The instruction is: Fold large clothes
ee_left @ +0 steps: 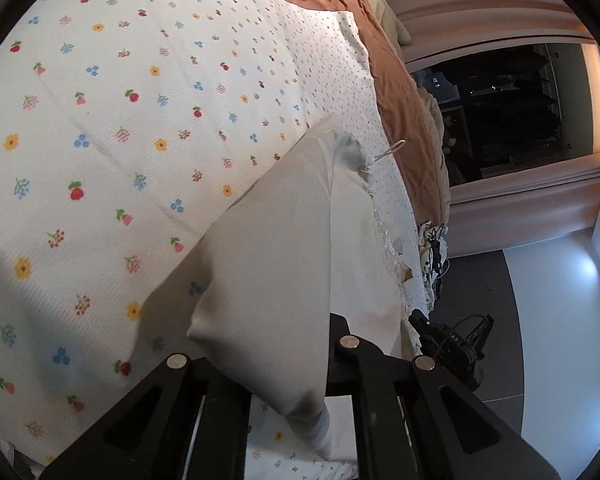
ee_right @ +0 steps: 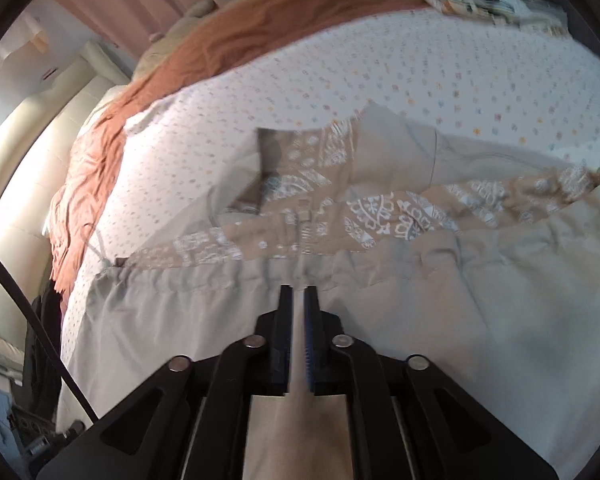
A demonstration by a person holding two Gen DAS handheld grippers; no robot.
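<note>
While left jaws pinch the pale garment (ee_left: 268,248) taut, right jaws stand narrowly parted—cloth just beyond.

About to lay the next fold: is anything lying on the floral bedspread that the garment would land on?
Nothing visible does. The floral bedspread beyond the garment is bare; the rust blanket lies along its far edge only.

1. The garment (ee_right: 380,320) lies spread on the bed (ee_left: 120,120), over the bed sheet (ee_right: 420,60).
2. A blanket (ee_right: 260,28) lies along the far edge of the bed, behind the garment.
3. A corner of the garment (ee_left: 284,240) hangs in front of the left tongs (ee_left: 300,360).
4. The right tongs (ee_right: 299,292) are above the garment's gathered seam.
</note>
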